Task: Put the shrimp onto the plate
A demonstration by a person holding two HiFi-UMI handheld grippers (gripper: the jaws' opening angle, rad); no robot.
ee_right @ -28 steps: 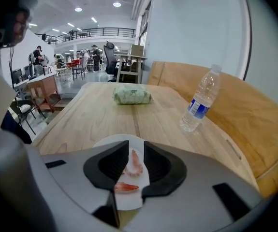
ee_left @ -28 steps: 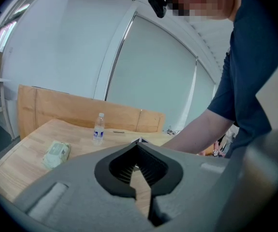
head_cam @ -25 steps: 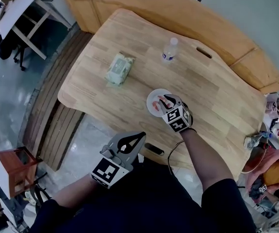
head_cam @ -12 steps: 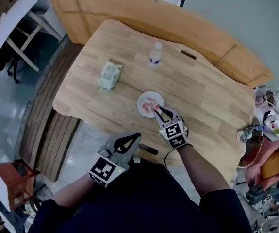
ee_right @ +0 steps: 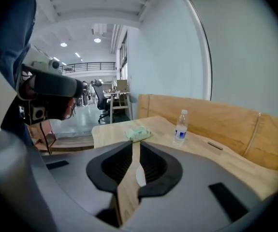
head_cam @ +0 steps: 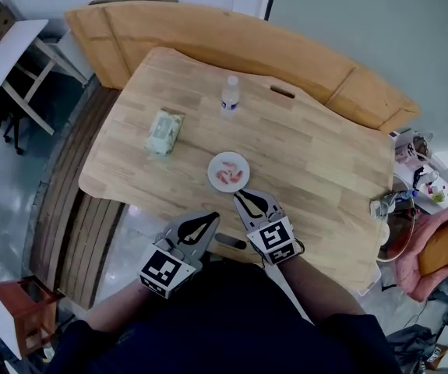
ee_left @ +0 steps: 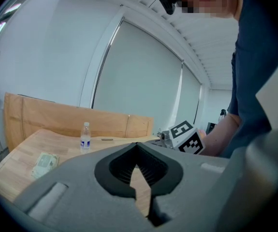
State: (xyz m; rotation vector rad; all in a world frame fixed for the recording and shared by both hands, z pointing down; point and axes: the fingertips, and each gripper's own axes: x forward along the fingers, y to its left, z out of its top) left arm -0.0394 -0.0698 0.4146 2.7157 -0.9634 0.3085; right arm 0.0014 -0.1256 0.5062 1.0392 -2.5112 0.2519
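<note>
Both empty: left tongs closed, near table edge; right tongs closing, just beside plate; shrimp lies on plate

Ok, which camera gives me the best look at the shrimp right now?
The head view: the shrimp lie in plain sight on the white plate, just ahead of the right gripper. The right gripper view shows only a white sliver of plate past its closing, empty jaws. The left gripper view shows neither.

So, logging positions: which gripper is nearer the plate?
Right. The right gripper is just short of the plate, jaws closing on nothing; the left gripper hangs farther back, near the table edge.
</note>
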